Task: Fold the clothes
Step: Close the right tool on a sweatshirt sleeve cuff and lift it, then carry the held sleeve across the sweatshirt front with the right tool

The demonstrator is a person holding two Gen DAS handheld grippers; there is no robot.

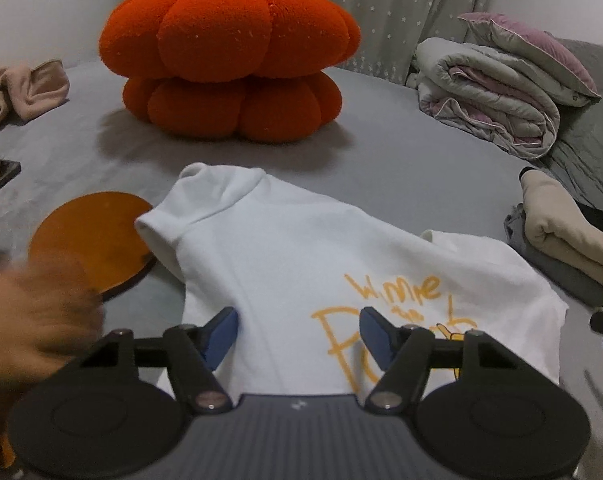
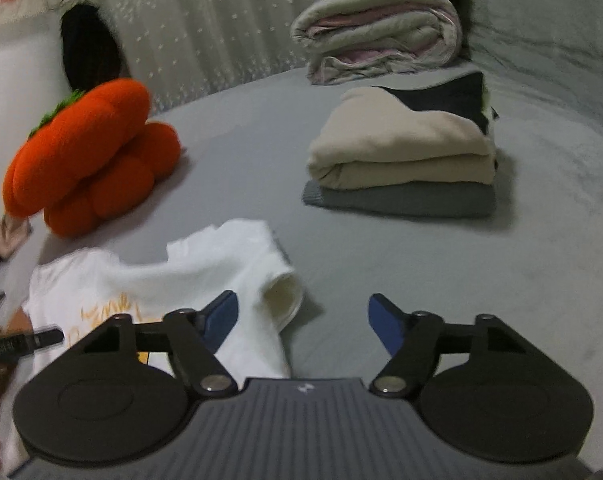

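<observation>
A white T-shirt (image 1: 285,256) with yellow lettering lies loosely spread on the grey bed sheet (image 1: 421,168). My left gripper (image 1: 297,334) is open and hovers just above the shirt's near part, holding nothing. In the right wrist view the same shirt (image 2: 205,276) lies to the left, with one sleeve opening (image 2: 283,296) facing me. My right gripper (image 2: 303,322) is open and empty, its left finger over the shirt's sleeve side and its right finger over bare sheet. A blurred bare hand (image 1: 33,312) is at the left beside the shirt.
An orange pumpkin plush (image 1: 229,56) stands behind the shirt. A stack of folded clothes (image 2: 405,160), beige on grey, lies to the right. A rolled quilt (image 1: 489,96) lies at the back right. A round brown board (image 1: 93,236) and crumpled pink cloth (image 1: 25,88) are left.
</observation>
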